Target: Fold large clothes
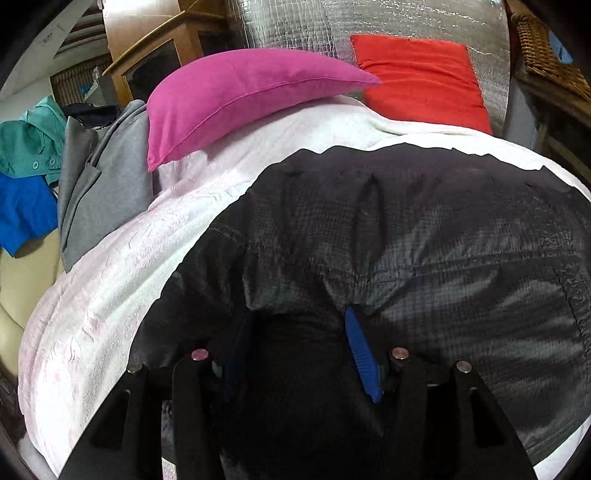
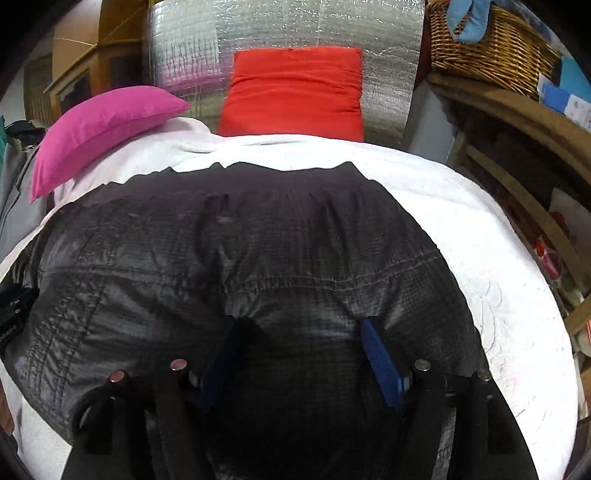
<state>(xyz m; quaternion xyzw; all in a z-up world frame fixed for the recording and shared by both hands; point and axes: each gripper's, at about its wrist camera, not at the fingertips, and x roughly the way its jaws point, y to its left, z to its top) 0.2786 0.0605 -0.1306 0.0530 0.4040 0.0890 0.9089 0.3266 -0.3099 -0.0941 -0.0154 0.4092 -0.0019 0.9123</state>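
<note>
A large dark checked, shiny garment [image 1: 424, 229] lies spread on a white bedcover [image 1: 110, 288]; it also fills the right wrist view [image 2: 229, 251]. My left gripper [image 1: 295, 317] has its blue fingers [image 1: 360, 347] pushed in under the garment's near edge, which drapes over the tips and hides them. My right gripper [image 2: 299, 325] stands the same way, with its blue fingers [image 2: 380, 354] spread and their tips under the near fold. In both views the fingers stand well apart, with dark cloth between them.
A pink pillow [image 1: 236, 99] and a red pillow [image 1: 417, 77] lie at the bed's far end against a silver foil panel [image 2: 288, 29]. Grey, teal and blue clothes [image 1: 92, 177] are piled left. A wicker basket [image 2: 487, 48] sits on wooden shelves at right.
</note>
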